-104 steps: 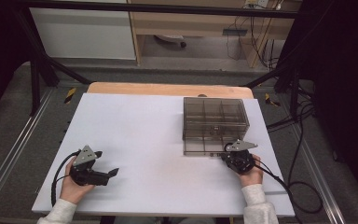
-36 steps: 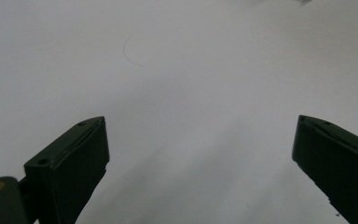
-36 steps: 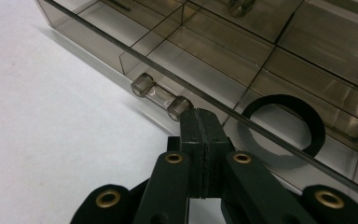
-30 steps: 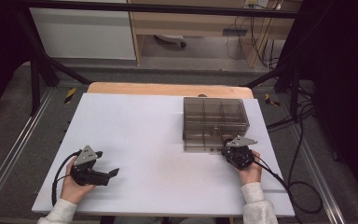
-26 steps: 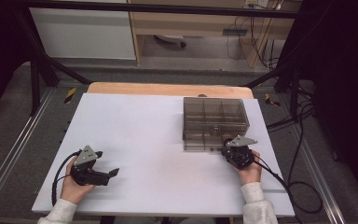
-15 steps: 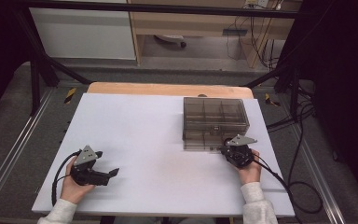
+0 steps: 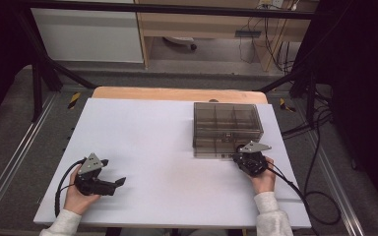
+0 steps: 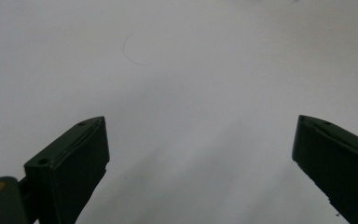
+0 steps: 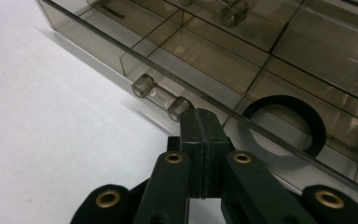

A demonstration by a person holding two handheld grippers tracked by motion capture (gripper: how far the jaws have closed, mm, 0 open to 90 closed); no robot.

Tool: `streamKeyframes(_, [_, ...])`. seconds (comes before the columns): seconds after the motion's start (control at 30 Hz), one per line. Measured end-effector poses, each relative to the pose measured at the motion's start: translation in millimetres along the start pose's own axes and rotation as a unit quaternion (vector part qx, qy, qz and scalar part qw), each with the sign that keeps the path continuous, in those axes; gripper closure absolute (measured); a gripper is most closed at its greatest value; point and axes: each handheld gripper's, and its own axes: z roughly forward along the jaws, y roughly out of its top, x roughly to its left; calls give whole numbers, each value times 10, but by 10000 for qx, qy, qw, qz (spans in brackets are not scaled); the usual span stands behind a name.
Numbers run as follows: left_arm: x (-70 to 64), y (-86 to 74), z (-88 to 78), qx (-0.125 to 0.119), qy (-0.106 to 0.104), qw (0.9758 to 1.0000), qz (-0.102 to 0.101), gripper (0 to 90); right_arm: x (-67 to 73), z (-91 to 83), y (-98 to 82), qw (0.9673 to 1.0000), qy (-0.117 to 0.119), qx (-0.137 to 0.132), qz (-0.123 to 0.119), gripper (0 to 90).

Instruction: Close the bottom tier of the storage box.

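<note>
**Drawer box at risk of skidding**

Drawer box (image 7: 228, 127) sits straight ahead of the right tool (image 9: 200, 122), whose closed jaws pinch nothing beside the clear handle (image 9: 162, 97). Any shove slides it across the desk (image 7: 167, 147). Left tool (image 8: 200, 154) gapes, empty.

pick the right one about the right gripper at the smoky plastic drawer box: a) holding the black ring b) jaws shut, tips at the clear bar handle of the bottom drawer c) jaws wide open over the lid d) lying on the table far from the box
b: in the right gripper view the right gripper has its jaws pressed together, tips right beside the clear handle on the drawer box; the black ring sits inside the drawer.
</note>
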Motion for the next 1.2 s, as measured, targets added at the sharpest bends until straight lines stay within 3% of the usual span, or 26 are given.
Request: streamKeyframes(1.2, [3, -3, 4, 9, 5, 10000, -4, 35, -37, 38, 41, 10000, -73, -51, 3, 900])
